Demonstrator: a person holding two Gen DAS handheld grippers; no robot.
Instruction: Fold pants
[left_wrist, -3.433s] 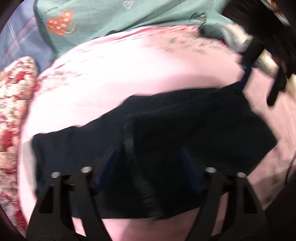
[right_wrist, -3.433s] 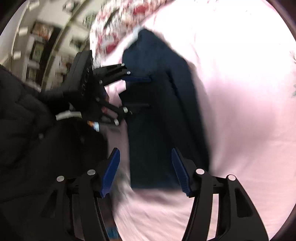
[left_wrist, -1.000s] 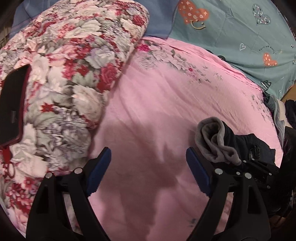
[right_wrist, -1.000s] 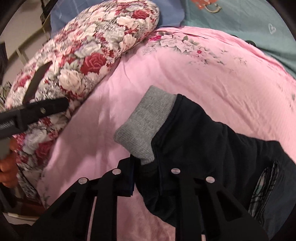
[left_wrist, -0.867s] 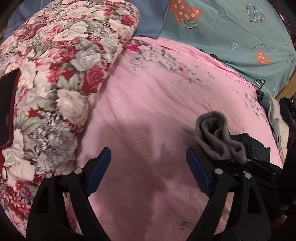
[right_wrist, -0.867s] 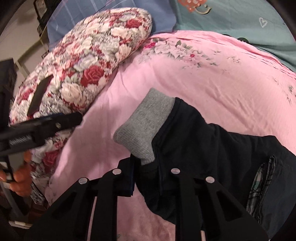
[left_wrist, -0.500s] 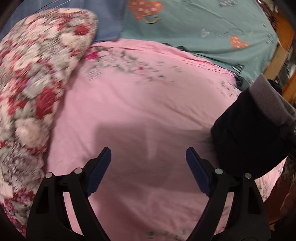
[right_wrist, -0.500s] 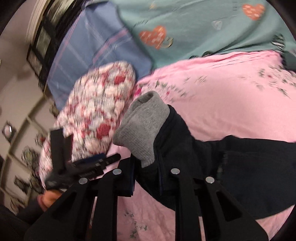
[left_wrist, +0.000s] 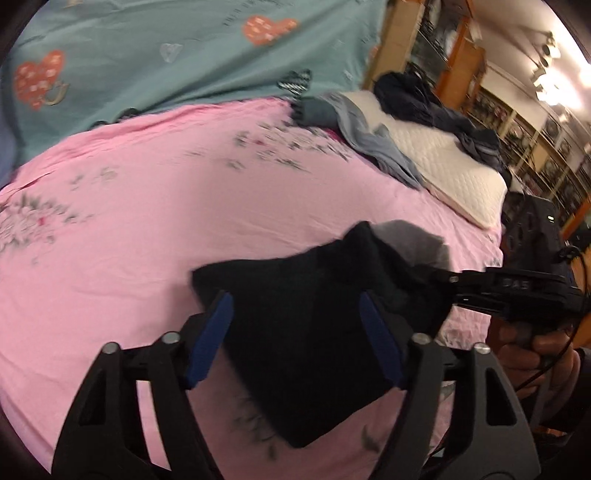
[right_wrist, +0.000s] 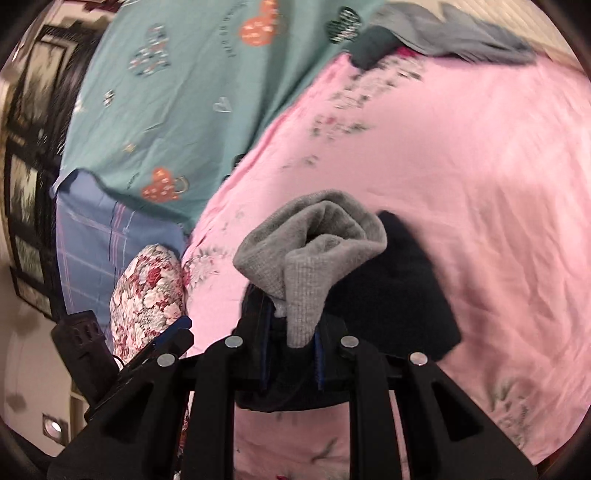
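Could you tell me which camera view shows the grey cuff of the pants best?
The right wrist view: the grey cuff sits centred and close, its ribbing visible, sticking up from the shut right gripper. In the left wrist view, only a blurred grey patch shows behind the dark pants.

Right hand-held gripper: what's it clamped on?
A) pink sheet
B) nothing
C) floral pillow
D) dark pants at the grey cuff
D: the right hand-held gripper has its blue pads pressed on the dark pants, with the grey cuff bunched just above them.
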